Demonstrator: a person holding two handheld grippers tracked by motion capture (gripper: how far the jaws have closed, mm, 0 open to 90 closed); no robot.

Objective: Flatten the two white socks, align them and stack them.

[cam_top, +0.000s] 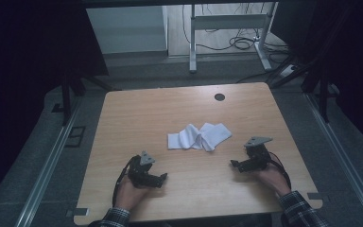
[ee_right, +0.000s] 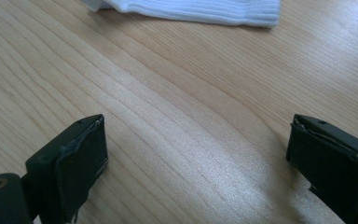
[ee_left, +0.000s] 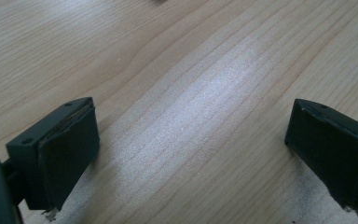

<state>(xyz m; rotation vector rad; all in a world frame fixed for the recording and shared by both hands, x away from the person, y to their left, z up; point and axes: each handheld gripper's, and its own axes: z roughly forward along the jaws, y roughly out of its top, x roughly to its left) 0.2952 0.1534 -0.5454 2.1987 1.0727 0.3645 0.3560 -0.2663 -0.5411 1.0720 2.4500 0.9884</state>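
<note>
A crumpled white cloth (ribbed at its edge) lies mid-table. The left gripper and right gripper rest nearer the person, jaws spread wide, nothing between them.

A white ribbed cloth lies near the middle of the light wood-grain table, the jaws are black, and the sleeves are dark plaid.

No readable text, labels or nos. on anything in view
</note>
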